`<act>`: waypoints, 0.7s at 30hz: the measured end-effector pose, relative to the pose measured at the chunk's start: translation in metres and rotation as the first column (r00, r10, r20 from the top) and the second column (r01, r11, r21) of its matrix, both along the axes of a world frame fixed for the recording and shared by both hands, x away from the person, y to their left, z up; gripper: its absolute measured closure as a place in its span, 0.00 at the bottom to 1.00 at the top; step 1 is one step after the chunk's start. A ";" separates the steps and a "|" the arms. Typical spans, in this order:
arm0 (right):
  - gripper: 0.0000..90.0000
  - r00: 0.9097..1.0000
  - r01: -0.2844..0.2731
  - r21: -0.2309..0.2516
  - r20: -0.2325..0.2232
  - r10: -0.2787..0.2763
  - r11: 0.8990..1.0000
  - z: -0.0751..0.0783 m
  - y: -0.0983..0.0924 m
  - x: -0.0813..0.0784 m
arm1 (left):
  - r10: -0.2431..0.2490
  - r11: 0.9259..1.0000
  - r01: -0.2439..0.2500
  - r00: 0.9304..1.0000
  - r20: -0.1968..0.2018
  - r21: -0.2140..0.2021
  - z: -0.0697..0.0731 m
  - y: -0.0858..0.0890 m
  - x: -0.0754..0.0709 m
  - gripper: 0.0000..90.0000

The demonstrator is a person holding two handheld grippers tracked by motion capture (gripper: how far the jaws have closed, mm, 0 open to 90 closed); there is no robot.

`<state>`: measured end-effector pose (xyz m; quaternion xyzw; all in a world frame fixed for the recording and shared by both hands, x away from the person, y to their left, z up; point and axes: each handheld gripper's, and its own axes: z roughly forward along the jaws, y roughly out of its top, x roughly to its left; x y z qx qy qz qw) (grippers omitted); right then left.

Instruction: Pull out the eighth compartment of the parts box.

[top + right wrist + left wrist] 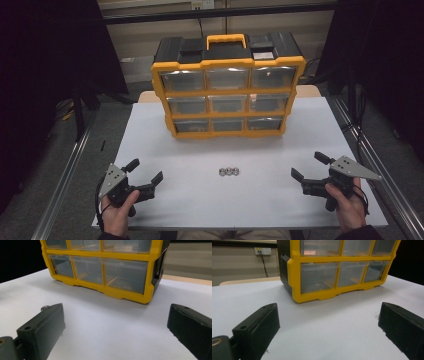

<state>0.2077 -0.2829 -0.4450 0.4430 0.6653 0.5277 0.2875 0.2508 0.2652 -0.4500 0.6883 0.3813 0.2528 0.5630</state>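
Three little hex nuts sit in a side-to-side row mid-worktop, in front of the yellow drawer organizer. Left gripper and right gripper flank them, fingers spread, holding nothing. Both look about equally near.
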 end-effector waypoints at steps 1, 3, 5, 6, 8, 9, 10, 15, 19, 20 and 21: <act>0.01 1.000 0.000 0.000 0.000 0.000 1.000 0.000 0.000 0.000 | 0.003 1.000 -0.003 1.000 0.001 0.003 0.000 0.000 0.000 0.04; 0.01 1.000 -0.004 0.001 -0.001 0.004 1.000 0.000 0.000 0.001 | 0.009 1.000 -0.009 1.000 -0.001 0.005 0.000 -0.001 -0.001 0.04; 0.01 1.000 -0.008 0.005 0.002 0.008 1.000 0.000 0.000 0.002 | 0.023 1.000 -0.023 1.000 -0.006 -0.008 0.000 -0.002 -0.002 0.04; 0.01 1.000 -0.011 0.006 0.001 0.011 1.000 0.000 0.001 0.003 | 0.023 1.000 -0.023 1.000 -0.006 -0.008 0.000 -0.002 -0.002 0.04; 0.01 1.000 -0.018 0.005 0.003 0.018 1.000 0.000 0.002 0.004 | 0.023 1.000 -0.023 1.000 -0.003 0.000 0.001 -0.003 -0.003 0.04; 0.01 1.000 -0.016 0.004 0.005 0.016 1.000 0.000 0.003 0.004 | 0.018 1.000 -0.018 1.000 -0.002 0.008 0.001 -0.004 -0.003 0.04; 0.01 1.000 -0.020 0.004 0.001 0.020 1.000 0.000 0.003 0.004 | 0.011 1.000 -0.011 1.000 -0.001 -0.015 0.001 -0.006 -0.003 0.04; 0.01 1.000 -0.022 0.000 0.002 0.022 1.000 0.000 0.004 0.005 | 0.000 1.000 0.000 1.000 -0.008 0.011 0.003 -0.015 0.003 0.04; 0.01 1.000 -0.028 -0.001 0.003 0.028 1.000 0.000 0.005 0.006 | -0.011 1.000 0.011 1.000 0.002 0.012 0.005 -0.020 0.006 0.04; 0.01 0.999 -0.031 -0.003 0.005 0.031 1.000 0.000 0.005 0.006 | -0.015 1.000 0.015 1.000 0.003 0.018 0.006 -0.021 0.007 0.04; 0.01 0.999 -0.031 -0.003 0.005 0.031 1.000 0.000 0.005 0.006 | -0.016 1.000 0.016 1.000 0.008 0.019 0.006 -0.023 0.008 0.04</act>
